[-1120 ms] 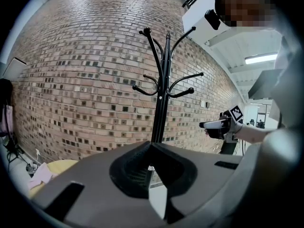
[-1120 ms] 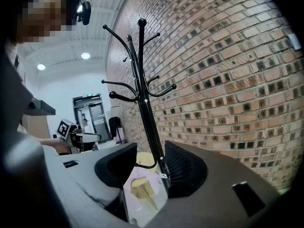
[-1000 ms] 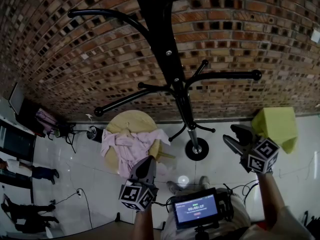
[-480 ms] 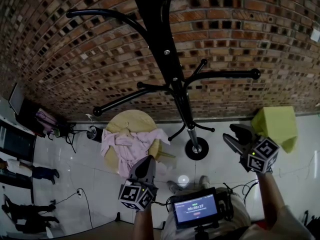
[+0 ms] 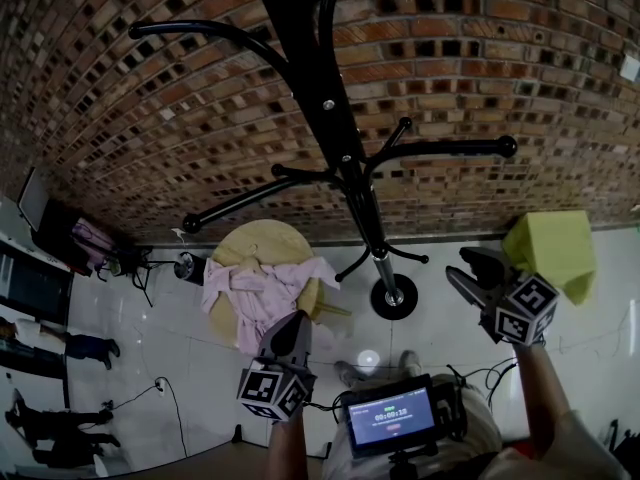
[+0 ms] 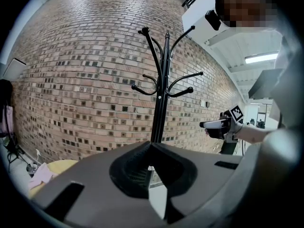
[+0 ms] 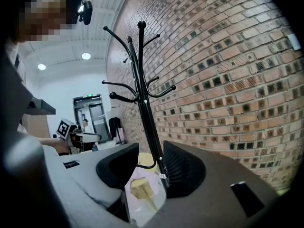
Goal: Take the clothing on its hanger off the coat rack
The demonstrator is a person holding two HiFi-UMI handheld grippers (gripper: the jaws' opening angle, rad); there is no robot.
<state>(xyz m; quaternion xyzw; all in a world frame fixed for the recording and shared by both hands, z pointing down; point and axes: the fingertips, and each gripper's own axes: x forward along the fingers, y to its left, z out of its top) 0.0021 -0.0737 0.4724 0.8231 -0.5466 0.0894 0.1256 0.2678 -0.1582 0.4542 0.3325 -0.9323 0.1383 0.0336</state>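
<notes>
The black coat rack (image 5: 345,158) stands against the brick wall, and every hook I see is bare. A pink garment (image 5: 262,293) lies crumpled on a round wooden table (image 5: 262,240) left of the rack's base; no hanger shows. My left gripper (image 5: 297,318) hovers near the garment's lower edge, jaws shut and empty. In the left gripper view the rack (image 6: 161,94) rises beyond the left gripper (image 6: 151,145). My right gripper (image 5: 458,266) is held right of the base, open with nothing between its jaws. Through the right gripper (image 7: 151,148) I see the rack (image 7: 142,99).
The rack's round base (image 5: 393,296) sits on the pale floor. A yellow-green object (image 5: 555,253) is beside my right gripper. A small screen (image 5: 392,413) hangs at my chest. Other people (image 5: 50,348) and equipment are at the far left.
The head view has tipped slightly, so the rack sits a little higher in the picture. Both grippers and the garment stay where they were.
</notes>
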